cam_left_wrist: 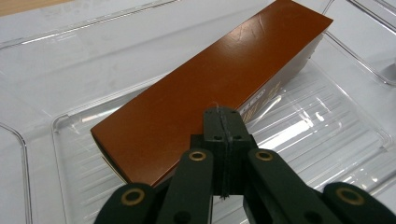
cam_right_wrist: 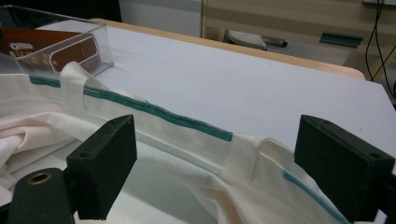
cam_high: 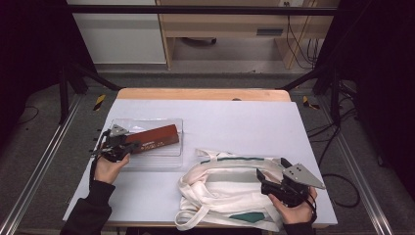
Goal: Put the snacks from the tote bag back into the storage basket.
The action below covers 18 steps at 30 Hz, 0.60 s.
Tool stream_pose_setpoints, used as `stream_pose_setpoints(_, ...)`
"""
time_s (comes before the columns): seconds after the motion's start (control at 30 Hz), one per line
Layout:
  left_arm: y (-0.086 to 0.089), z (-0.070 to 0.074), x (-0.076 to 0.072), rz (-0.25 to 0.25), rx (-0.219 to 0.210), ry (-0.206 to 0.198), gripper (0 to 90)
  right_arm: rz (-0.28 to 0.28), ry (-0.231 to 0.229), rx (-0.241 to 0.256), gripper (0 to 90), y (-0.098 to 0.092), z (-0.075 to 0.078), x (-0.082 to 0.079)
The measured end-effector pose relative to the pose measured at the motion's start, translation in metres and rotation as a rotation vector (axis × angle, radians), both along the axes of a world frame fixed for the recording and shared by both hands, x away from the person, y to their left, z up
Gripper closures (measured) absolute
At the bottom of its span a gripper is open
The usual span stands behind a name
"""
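Box (cam_left_wrist: 205,93) print unreadable, likely blur; lies diagonally in tray (cam_left_wrist: 327,135). My left gripper (cam_left_wrist: 223,122) pinches it; right gripper (cam_right_wrist: 215,163) gapes over bag (cam_right_wrist: 154,116).

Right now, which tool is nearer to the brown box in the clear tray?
Left. The left tool is at the brown box, jaws closed at its near end inside the clear tray. The right tool is far off, open over the white cloth bag.

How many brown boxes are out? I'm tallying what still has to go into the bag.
1. The brown box lies in the clear tray at the table's left, by the left gripper. Others could be hidden inside the cloth bag.
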<state>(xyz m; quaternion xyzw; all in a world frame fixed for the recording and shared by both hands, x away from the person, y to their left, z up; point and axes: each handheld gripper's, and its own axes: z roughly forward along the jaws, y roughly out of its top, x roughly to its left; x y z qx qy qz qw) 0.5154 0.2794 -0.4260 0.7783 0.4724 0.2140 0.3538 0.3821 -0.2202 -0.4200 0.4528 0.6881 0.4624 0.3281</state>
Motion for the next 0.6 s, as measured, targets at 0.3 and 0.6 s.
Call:
stream_pose_setpoints(0.3,0.002,0.002,0.005,0.019,0.000,0.007,90.0,0.001,0.000,-0.001,13.6,0.000,0.000,0.000)
stream_pose_setpoints(0.6,0.006,0.001,0.013,0.018,-0.017,0.029,90.0,0.001,0.003,-0.001,13.5,-0.001,-0.001,0.001)
